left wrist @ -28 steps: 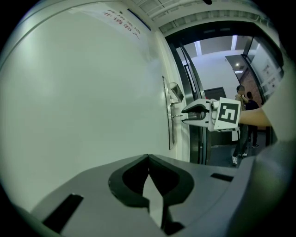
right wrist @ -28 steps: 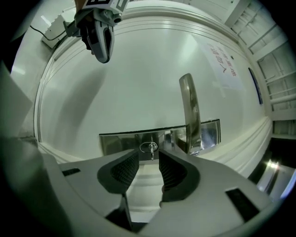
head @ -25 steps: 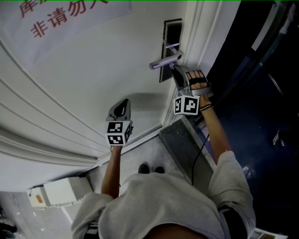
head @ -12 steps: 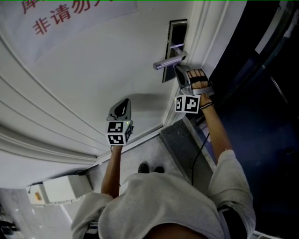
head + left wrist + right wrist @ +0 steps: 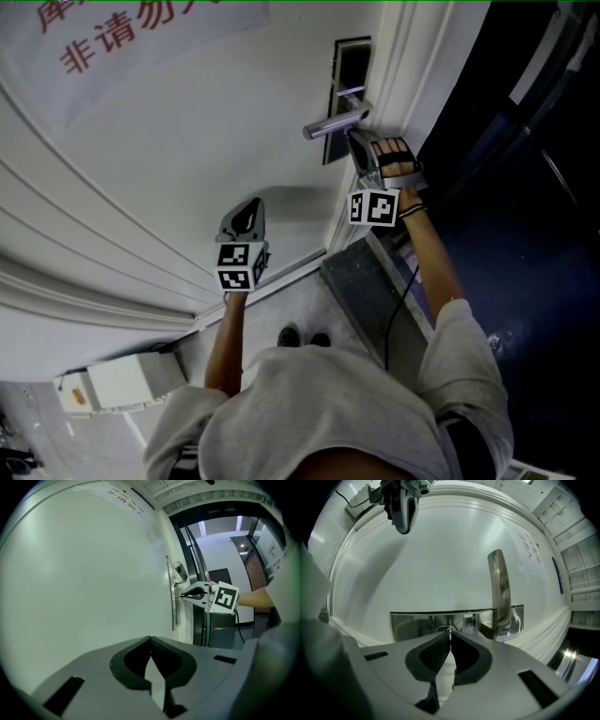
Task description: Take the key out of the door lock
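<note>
Head view: the right gripper [image 5: 353, 139] meets the lock plate [image 5: 349, 66] at upper centre, below the lever handle [image 5: 330, 125], and its tips hide the key.

Left gripper view: the left gripper [image 5: 150, 641] has its jaws together on nothing. The key [image 5: 178, 595], right of centre, is a tiny stub lying level and pointing out from the plate.

Right gripper view: the jaws have just been closing and pinch the key, a thin metal sliver seen end-on at centre.
</note>
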Action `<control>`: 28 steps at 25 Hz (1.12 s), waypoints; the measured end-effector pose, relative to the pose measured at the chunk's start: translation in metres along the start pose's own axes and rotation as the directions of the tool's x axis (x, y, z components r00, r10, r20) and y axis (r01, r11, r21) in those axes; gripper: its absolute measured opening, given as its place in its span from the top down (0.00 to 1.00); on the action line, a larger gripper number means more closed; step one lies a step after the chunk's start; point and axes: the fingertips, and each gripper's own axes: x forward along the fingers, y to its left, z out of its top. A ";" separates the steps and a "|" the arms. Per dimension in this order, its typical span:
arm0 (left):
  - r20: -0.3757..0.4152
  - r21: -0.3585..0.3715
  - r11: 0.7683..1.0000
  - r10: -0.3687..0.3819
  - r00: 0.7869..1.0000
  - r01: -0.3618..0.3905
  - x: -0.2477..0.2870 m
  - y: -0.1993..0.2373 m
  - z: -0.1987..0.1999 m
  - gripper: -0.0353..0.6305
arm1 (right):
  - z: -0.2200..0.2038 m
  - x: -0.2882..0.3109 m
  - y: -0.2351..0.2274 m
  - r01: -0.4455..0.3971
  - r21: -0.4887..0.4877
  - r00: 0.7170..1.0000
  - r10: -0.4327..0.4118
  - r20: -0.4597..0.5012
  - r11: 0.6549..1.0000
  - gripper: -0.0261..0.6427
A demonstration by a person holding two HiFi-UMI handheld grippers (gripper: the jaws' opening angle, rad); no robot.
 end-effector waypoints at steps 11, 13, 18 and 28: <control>-0.003 0.000 1.000 0.005 1.000 -0.005 -0.004 0.000 -0.001 0.92 | -0.002 -0.006 -0.001 -0.011 0.023 1.000 0.011 0.005 1.000 0.92; -0.005 -0.001 1.000 0.004 1.000 -0.004 -0.003 0.001 -0.002 0.92 | -0.002 -0.011 -0.001 -0.009 0.028 1.000 0.009 0.013 1.000 0.92; -0.002 0.004 1.000 -0.020 1.000 0.020 0.001 -0.008 0.001 0.92 | -0.004 -0.021 -0.001 -0.005 0.034 1.000 0.005 0.009 0.999 0.92; 0.002 0.013 0.999 -0.047 0.999 0.047 0.004 -0.020 0.004 0.92 | -0.005 -0.047 -0.001 -0.011 0.158 1.000 0.010 0.006 0.987 0.92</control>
